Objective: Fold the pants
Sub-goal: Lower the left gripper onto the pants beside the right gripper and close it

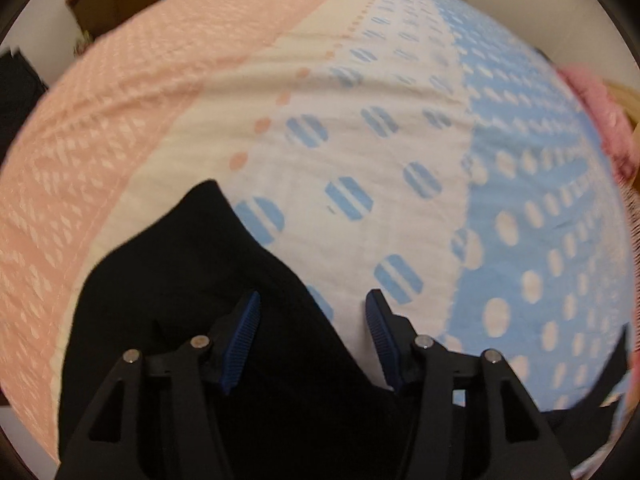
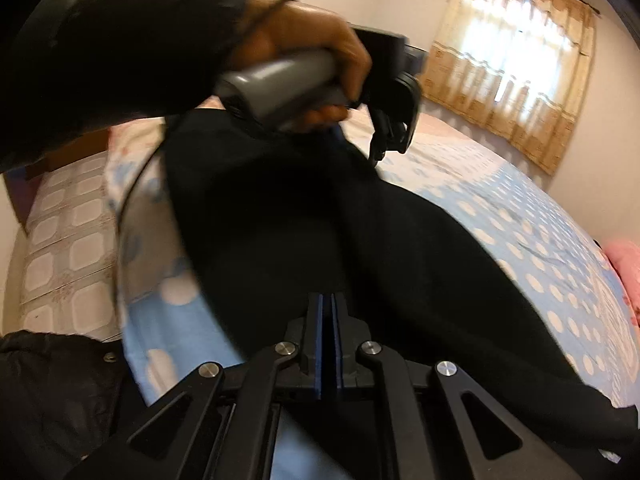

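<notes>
The black pants [image 1: 192, 280] lie on the bed, and in the left wrist view a corner of them reaches under and between my fingers. My left gripper [image 1: 314, 308] is open, its blue pads wide apart above the cloth. In the right wrist view the pants [image 2: 320, 240] stretch from my right gripper up toward the left gripper [image 2: 390, 136], which a hand holds at the far side. My right gripper [image 2: 328, 300] is shut on the near edge of the pants and lifts it a little off the bed.
The bed sheet [image 1: 360, 140] has pink, white and blue dotted bands. A pink pillow [image 2: 624, 272] lies at the right edge. A curtained window [image 2: 512, 60] is behind the bed. Tiled floor [image 2: 68, 240] and a dark jacket [image 2: 52, 392] are at the left.
</notes>
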Demonstrator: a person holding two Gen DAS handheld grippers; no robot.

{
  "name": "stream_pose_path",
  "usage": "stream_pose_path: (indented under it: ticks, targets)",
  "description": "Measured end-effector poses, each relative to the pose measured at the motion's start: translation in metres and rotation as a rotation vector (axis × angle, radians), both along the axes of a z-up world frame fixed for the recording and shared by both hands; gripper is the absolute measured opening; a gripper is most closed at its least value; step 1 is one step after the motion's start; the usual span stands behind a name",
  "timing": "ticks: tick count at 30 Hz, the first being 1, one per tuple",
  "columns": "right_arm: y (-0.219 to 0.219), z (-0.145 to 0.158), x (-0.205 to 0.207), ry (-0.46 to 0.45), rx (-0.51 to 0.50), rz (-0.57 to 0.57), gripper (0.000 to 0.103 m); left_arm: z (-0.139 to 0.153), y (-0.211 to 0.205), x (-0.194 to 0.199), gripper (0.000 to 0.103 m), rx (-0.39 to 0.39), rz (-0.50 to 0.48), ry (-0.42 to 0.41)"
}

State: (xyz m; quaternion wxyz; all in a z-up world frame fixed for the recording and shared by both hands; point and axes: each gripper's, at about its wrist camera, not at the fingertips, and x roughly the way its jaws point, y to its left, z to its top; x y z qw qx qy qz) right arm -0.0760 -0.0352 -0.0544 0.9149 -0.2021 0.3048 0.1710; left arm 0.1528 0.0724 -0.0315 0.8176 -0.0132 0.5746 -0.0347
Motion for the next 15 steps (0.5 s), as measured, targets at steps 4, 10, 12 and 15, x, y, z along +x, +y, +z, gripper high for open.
stream_pose_path:
  ticks: [4, 10, 12, 15]
  targets:
    - [-0.005, 0.007, 0.001, -0.014, 0.041, -0.016, 0.004, 0.002, 0.004, -0.006, 0.009, 0.033, -0.013, -0.041]
    - [-0.041, 0.028, 0.014, -0.011, 0.226, -0.134, 0.004, 0.016, 0.064, -0.023, 0.004, -0.285, 0.057, -0.141]
    - [-0.052, 0.032, 0.019, -0.007, 0.278, -0.174, 0.004, 0.029, 0.073, -0.038, 0.004, -0.333, 0.053, -0.224]
    - [-0.063, 0.032, 0.024, 0.016, 0.336, -0.216, 0.004, 0.054, 0.092, -0.064, 0.004, -0.45, 0.067, -0.337]
